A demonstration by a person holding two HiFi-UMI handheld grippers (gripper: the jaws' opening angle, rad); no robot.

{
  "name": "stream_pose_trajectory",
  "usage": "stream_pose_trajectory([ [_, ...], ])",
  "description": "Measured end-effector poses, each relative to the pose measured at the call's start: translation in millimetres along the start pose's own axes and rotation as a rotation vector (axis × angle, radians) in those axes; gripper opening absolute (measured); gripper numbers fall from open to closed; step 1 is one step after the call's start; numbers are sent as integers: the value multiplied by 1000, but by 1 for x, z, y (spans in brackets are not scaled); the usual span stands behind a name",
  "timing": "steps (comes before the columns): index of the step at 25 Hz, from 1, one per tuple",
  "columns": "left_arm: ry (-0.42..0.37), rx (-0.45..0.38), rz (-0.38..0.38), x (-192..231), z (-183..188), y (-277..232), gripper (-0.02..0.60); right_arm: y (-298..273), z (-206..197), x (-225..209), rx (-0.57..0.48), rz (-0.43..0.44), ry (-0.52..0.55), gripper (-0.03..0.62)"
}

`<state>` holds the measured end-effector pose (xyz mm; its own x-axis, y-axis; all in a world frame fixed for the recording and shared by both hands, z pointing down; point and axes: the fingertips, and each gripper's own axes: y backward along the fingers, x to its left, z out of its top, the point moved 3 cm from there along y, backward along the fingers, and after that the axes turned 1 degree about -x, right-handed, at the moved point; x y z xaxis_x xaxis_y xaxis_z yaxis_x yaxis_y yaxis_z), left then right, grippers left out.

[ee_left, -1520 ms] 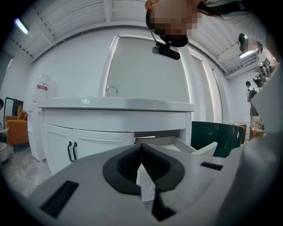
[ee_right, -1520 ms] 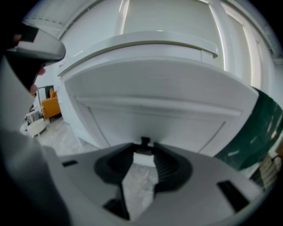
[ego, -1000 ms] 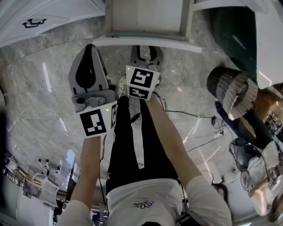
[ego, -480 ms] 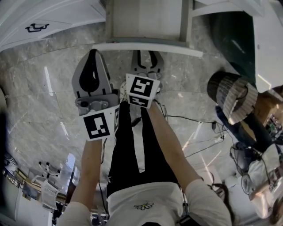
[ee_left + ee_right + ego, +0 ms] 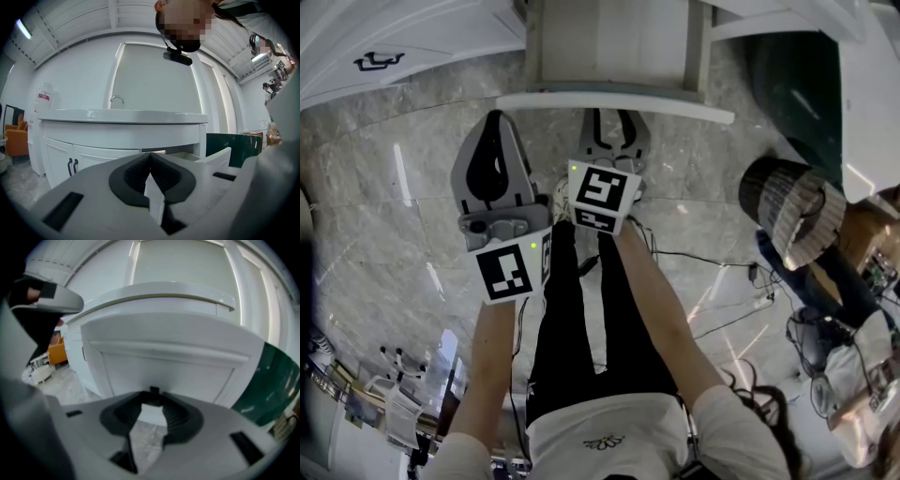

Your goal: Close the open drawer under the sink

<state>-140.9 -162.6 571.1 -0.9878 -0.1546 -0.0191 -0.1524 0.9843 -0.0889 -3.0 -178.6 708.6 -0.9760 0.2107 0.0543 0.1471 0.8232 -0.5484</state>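
Quick count: two grippers, one open drawer (image 5: pixel 675 105), one white sink cabinet (image 5: pixel 117 136) with one tap (image 5: pixel 117 99) on top and two dark door handles (image 5: pixel 72 168) on its left door. There's also one brown basket (image 5: pixel 792 202) off to the right on the marble floor (image 5: pixel 394 187).

Versus a second ago, basically nothing's different. Both grippers sit a hair lower in the head view, and the drawer sticks out just as far as it did.

The right gripper (image 5: pixel 612 114) is lined up dead centre on the drawer. In its own view the jaws are spread with nothing gripped, just the bottom edge of the drawer front (image 5: pixel 164 362) and a bit of floor showing in the gap. From the head view its tips reach the front panel's lower edge, but I can't tell if they actually touch it.

The left gripper (image 5: pixel 495 117) is clamped closed on nothing, with its tips meeting in its own view. It hangs just left of the right one, near the left end of the front panel. From there the drawer (image 5: pixel 218 157) shows ahead and off to the right, poking out below the countertop.
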Motion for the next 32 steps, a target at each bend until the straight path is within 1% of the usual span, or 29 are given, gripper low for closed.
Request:
stream_pose_trajectory([
  [7,-1,-4,7,-1,-1,-2,21,-1,5,-4,-4,-4,15,156],
  [12,-4,4,14,5,-5,-5,21,-8,9,-9,17,-10,39,156],
  [19,0,6,22,5,-8,-10,21,-13,13,-8,23,-18,10,156],
  [26,7,14,21,2,-9,-15,21,-48,45,-14,-7,-12,-24,156],
  [32,6,12,24,11,-5,-19,21,-77,61,-23,6,-24,-8,156],
])
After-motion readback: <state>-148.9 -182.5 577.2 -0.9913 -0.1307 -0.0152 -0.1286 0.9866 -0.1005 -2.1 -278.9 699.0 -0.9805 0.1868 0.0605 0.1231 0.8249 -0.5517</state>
